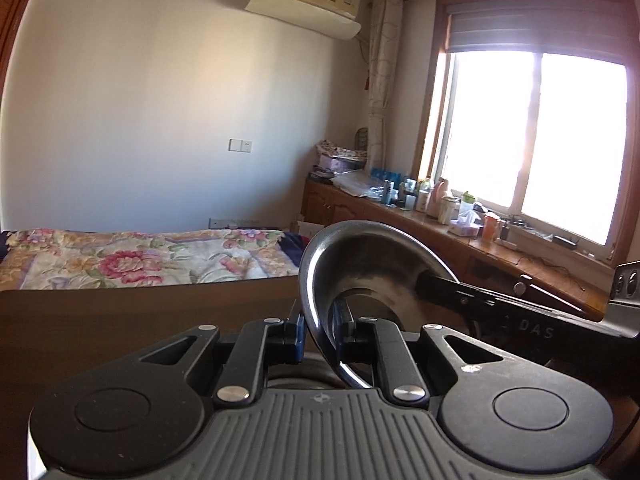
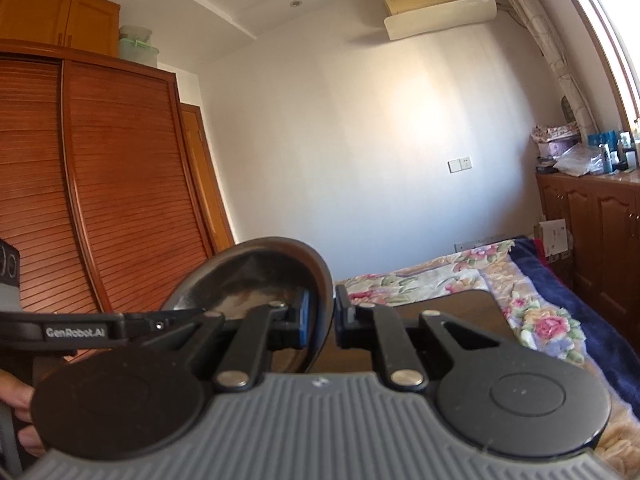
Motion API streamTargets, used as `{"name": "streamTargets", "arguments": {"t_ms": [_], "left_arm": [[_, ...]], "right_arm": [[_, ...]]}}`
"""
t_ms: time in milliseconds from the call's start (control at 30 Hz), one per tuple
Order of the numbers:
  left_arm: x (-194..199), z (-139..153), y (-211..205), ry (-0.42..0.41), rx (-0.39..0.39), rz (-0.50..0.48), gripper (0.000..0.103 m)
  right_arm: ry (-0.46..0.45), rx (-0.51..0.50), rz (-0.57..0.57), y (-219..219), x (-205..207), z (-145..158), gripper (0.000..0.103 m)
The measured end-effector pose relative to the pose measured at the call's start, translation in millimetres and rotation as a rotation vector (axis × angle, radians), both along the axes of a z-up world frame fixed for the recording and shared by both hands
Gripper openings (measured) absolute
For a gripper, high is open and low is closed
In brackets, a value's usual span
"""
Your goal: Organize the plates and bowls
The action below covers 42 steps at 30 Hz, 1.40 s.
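We read "GenRobot.AI" on the left gripper (image 2: 80, 330) where it crosses the right wrist view, and "DAS" on the right gripper (image 1: 536, 330) in the left wrist view.

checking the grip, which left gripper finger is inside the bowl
The finger on the right, against the steel bowl's hollow side; the blue-padded one presses the outer wall.

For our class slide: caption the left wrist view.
Both grippers, left and right, clamp one shiny round steel bowl above a floral bedspread.

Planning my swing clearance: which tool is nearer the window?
Right. The right tool grips the bowl rim on the window side; the left tool grips the opposite rim, toward the wardrobe.
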<state>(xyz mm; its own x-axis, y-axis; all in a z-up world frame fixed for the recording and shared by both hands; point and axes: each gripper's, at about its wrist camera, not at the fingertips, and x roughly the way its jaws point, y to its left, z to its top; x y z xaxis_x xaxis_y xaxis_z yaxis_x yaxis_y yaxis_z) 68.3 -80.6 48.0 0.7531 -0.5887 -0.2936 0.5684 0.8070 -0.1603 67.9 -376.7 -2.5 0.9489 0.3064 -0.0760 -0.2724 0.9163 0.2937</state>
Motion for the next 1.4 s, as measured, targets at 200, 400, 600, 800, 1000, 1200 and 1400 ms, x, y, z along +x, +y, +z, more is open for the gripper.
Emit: {"name": "streamTargets", "arguments": {"t_ms": [200,400,600,800,1000,1200,1400], "left_arm": [[0.8,-18.9,3.1,0.026,0.024,0.012,0.015],[11.9,-44.2,5.0,0.083,0.038,0.03,0.015],[21.8,-65.2,6.6,0.134,0.059,0.042,0.015],[26.0,-74.0,6.4,0.149,0.086,0.065,0.016],[30.4,-79.8,4.9,0.166,0.093,0.079,0.016],[31.8,-83.6,-1.5,0.168,0.107,0.091,0.016],[33.7,-84.5,-5.0,0.175,0.108,0.107,0.016]], "right_arm": [[0.027,0.034,0.007,4.1,1.3,-13.1,0.014],[0.085,-0.005,-0.015,15.4,11.9,-33.6,0.014],[0.133,0.004,-0.006,18.0,17.8,-47.6,0.015],[0.159,-0.015,-0.009,25.9,19.9,-51.2,0.015],[0.178,-0.032,-0.022,30.2,22.5,-54.6,0.015],[0.178,-0.052,-0.039,35.6,22.9,-55.6,0.016],[0.199,-0.054,-0.041,38.7,25.6,-58.0,0.016]]}}
